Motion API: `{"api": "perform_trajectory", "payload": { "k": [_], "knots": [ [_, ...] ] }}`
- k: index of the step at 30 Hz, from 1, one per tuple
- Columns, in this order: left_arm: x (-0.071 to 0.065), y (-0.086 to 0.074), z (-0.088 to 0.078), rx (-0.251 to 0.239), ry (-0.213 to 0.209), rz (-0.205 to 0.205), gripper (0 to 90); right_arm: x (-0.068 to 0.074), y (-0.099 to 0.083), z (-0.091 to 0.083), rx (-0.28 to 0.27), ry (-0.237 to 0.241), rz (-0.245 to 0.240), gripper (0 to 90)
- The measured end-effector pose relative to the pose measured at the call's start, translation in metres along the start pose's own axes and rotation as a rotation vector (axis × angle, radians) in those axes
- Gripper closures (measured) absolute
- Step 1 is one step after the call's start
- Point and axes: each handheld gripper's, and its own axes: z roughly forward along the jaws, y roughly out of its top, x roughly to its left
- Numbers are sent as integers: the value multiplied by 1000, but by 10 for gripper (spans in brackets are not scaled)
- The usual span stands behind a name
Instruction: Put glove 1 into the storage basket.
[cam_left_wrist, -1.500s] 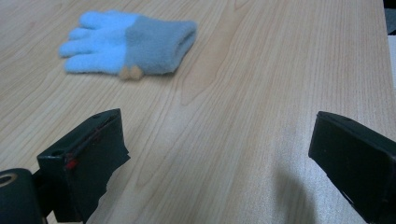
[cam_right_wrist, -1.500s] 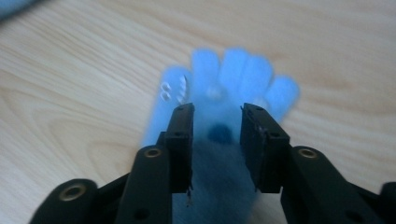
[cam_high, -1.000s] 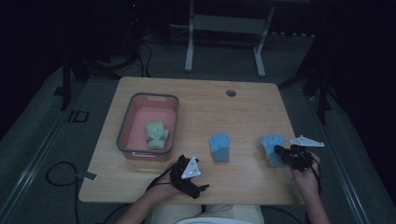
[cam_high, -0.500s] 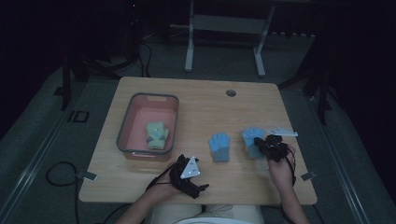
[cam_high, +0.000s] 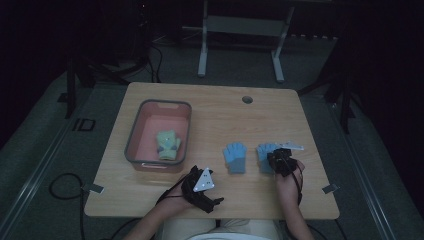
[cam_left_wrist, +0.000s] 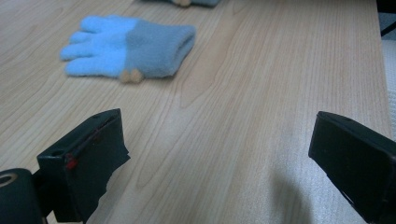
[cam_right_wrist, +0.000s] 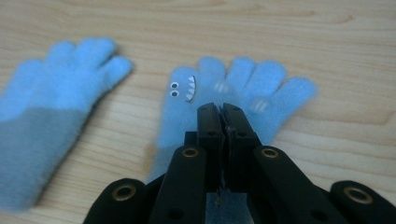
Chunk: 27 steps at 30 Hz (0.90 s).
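Two light-blue gloves (cam_high: 235, 157) with grey cuffs; pink bin (cam_high: 134, 150), grey rim

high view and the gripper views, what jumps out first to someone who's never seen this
Two blue gloves lie side by side on the wooden table: the right gripper, jaws shut, sits over the glove with a toothy face, next to the plain blue and grey glove. At the table's left, a red bin holds a green glove, and the left gripper rests open near the front edge.

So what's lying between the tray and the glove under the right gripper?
In the high view, the other blue glove lies between the tray and the right gripper's glove; otherwise bare table.
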Motion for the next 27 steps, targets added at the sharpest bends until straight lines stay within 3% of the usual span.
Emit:
{"api": "perform_trajectory", "payload": {
  "k": [11,17,20,22,24,25,26,27],
  "knots": [
    [0,0,0,0,-5,-2,36,-1,-6,9,25,3,-20,861],
    [0,0,0,1,-5,-1,36,-10,1,-1,18,59,-50,758],
    [-1,0,-1,-1,-5,2,36,-15,7,-9,-20,101,-123,688],
    [-1,0,-1,-1,-5,6,36,-19,11,-13,-52,145,-219,662],
    [-1,0,-1,-1,-4,5,36,-26,12,-13,-61,191,-252,662],
    [-1,0,-1,-1,-4,5,36,-26,12,-13,-61,191,-252,662],
    [-1,0,-1,1,-4,5,36,-32,11,-14,-78,235,-274,659],
    [-1,0,0,1,-5,2,36,-34,11,-13,-70,234,-274,659]
  ]
}}
